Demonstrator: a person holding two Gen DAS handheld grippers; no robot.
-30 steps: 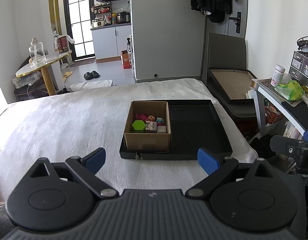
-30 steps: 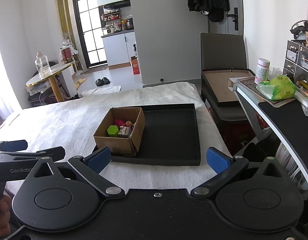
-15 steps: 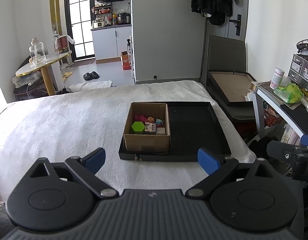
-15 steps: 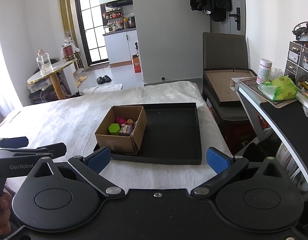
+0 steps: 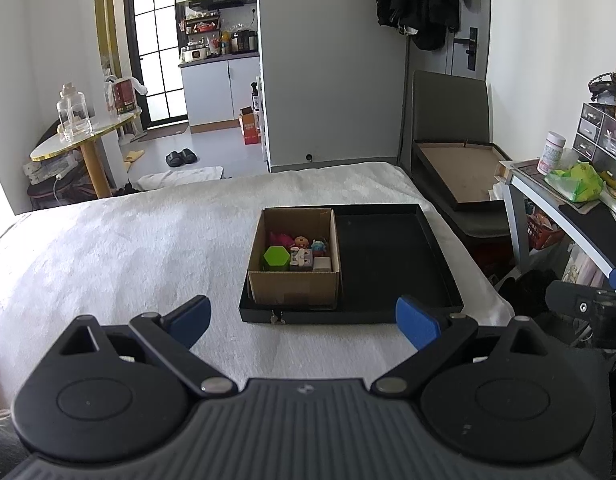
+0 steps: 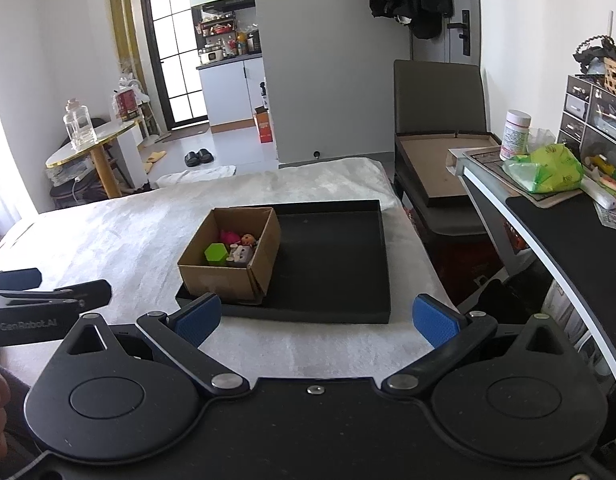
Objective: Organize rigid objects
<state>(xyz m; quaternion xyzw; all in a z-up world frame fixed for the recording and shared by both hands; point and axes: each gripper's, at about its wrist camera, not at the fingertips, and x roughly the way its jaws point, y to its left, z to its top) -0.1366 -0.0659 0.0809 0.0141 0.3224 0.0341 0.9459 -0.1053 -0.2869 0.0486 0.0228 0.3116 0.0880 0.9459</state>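
A cardboard box (image 5: 293, 286) (image 6: 215, 280) stands in the left half of a black tray (image 5: 392, 264) (image 6: 340, 264) on the white-covered bed. Inside it lie a green hexagonal block (image 5: 275, 258) (image 6: 215, 253), a pink toy (image 5: 279, 238) (image 6: 229, 236), a small doll (image 5: 301, 242) (image 6: 248, 239) and a grey-white block (image 5: 301, 259) (image 6: 241, 255). My left gripper (image 5: 303, 320) is open and empty, held short of the tray's near edge. My right gripper (image 6: 316, 316) is open and empty too, just before the tray's front rim.
The bed's white cover (image 5: 127, 248) stretches to the left. A grey chair carrying a brown tray (image 6: 444, 160) stands right of the bed, beside a cluttered desk (image 6: 548, 184). A round side table (image 5: 83, 136) with a glass bottle stands far left.
Both grippers drew back and rose slightly, so the tray and box look a little farther away. Neither gripper's opening changed.
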